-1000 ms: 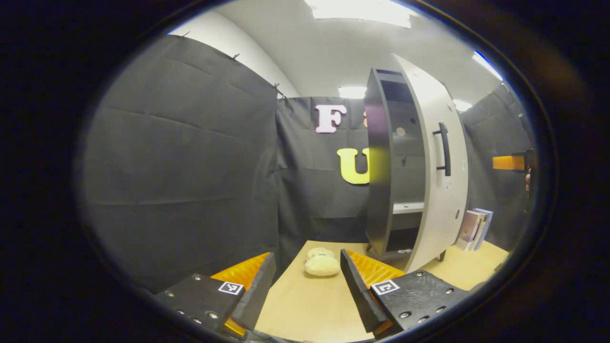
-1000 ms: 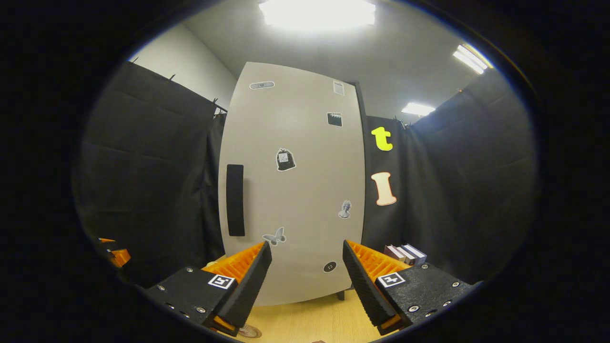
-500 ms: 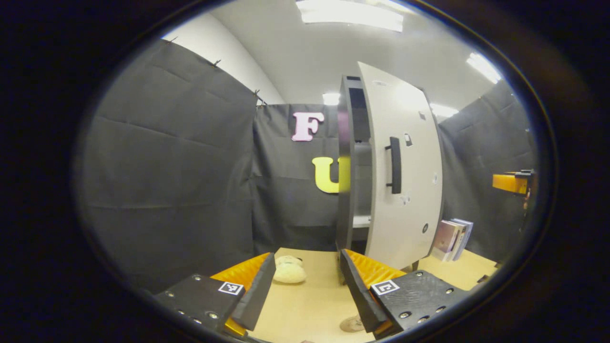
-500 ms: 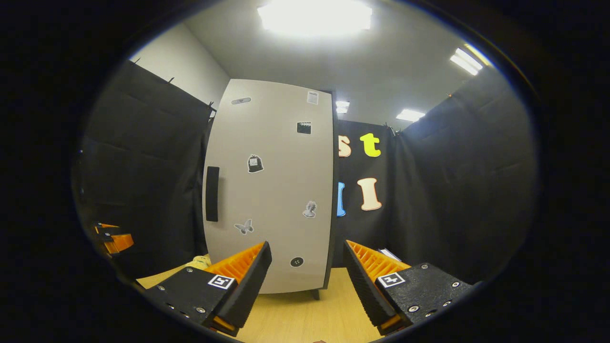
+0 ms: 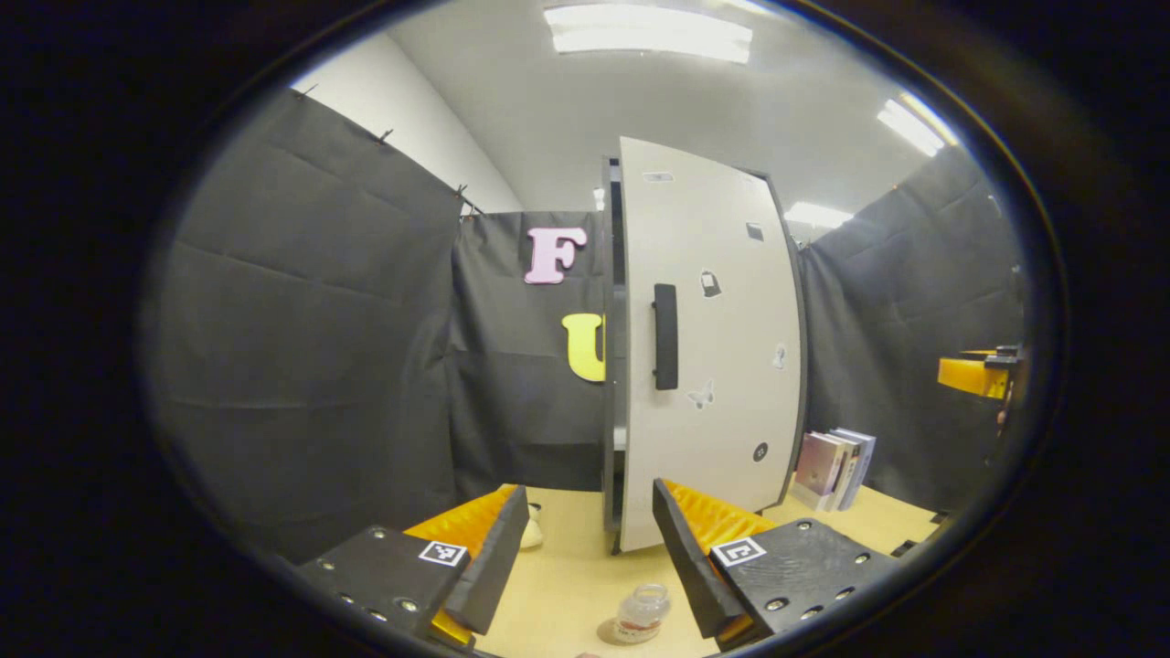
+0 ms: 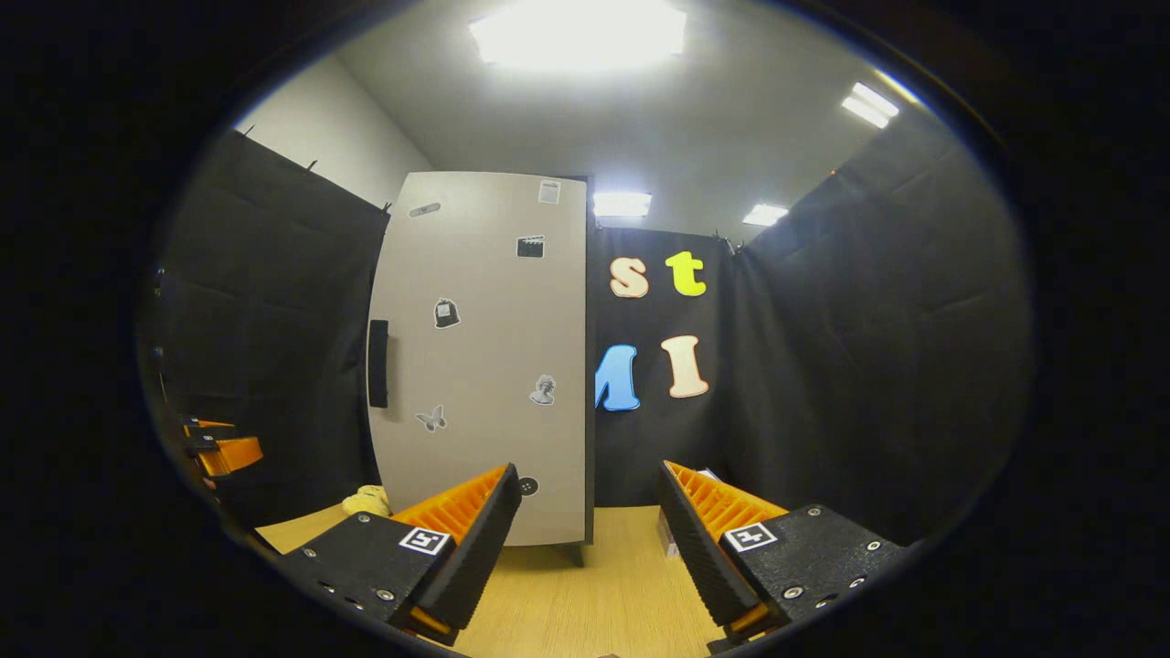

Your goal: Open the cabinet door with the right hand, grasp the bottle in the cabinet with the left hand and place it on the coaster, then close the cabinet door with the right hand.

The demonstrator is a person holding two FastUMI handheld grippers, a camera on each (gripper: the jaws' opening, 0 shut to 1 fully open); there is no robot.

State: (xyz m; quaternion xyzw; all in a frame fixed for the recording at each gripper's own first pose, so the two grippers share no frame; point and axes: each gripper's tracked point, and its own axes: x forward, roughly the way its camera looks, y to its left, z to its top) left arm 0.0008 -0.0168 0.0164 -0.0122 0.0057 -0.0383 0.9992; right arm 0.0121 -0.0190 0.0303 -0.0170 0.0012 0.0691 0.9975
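The bottle [image 5: 642, 612] is out of the cabinet [image 5: 611, 366] and standing on the coaster [image 5: 614, 634] on the near part of the wooden table [image 5: 567, 585], just below and between the left gripper [image 5: 590, 539]'s spread, empty fingers. So by my reading only the last step is open: shutting the cabinet door [image 5: 708, 338]. In the left gripper view a narrow dark gap runs along the door's left edge, beside the black handle [image 5: 665, 336], so the door looks nearly shut but not seated.

In the right gripper view the right gripper [image 6: 590, 530] is released too, fingers wide and holding nothing, well back from the door with the handle [image 6: 377, 363] off to its left. Doing this well would mean a flat, gentle push on the panel near the handle side, far from the hinge, straight toward the cabinet, with no grip needed. The cabinet stands on small legs, so a hard shove could rock it or walk it along the table.

The tabletop is pale wood. A cream soft toy [image 6: 367, 501] lies left of the cabinet, and a few books [image 5: 832, 466] lean at its right. Black cloth walls enclose the booth, with bright ceiling panels overhead. At the left edge of the right gripper view, the other gripper's orange parts [image 6: 224, 452] show.
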